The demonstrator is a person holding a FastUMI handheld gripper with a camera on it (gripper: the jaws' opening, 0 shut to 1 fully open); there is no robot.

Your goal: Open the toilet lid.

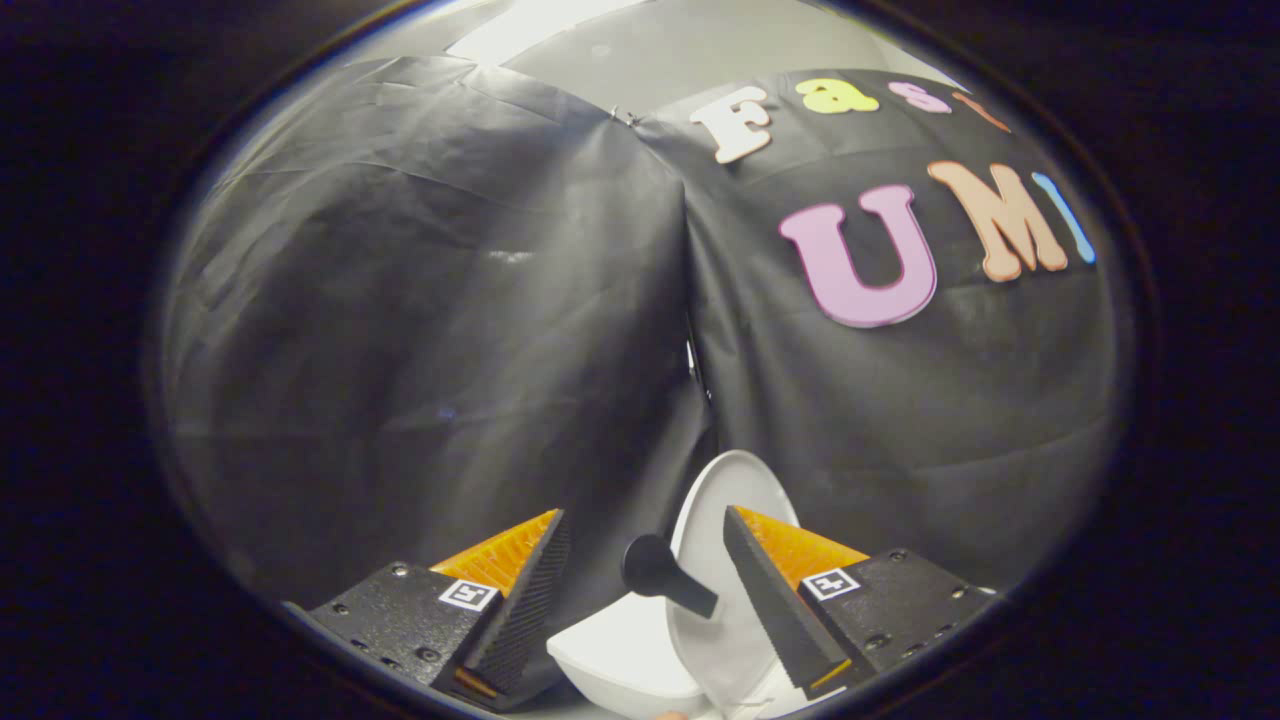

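The toilet lid (722, 520) stands raised between the tool's (645, 545) spread, empty fingers, above the bowl (620, 660). It looks like light, stiff, slick plastic; its dark knob (660, 577) seems the surest hold.

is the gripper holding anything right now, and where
Nothing is held. The gripper is open, with the black knob on the raised toilet lid between its fingers, untouched.
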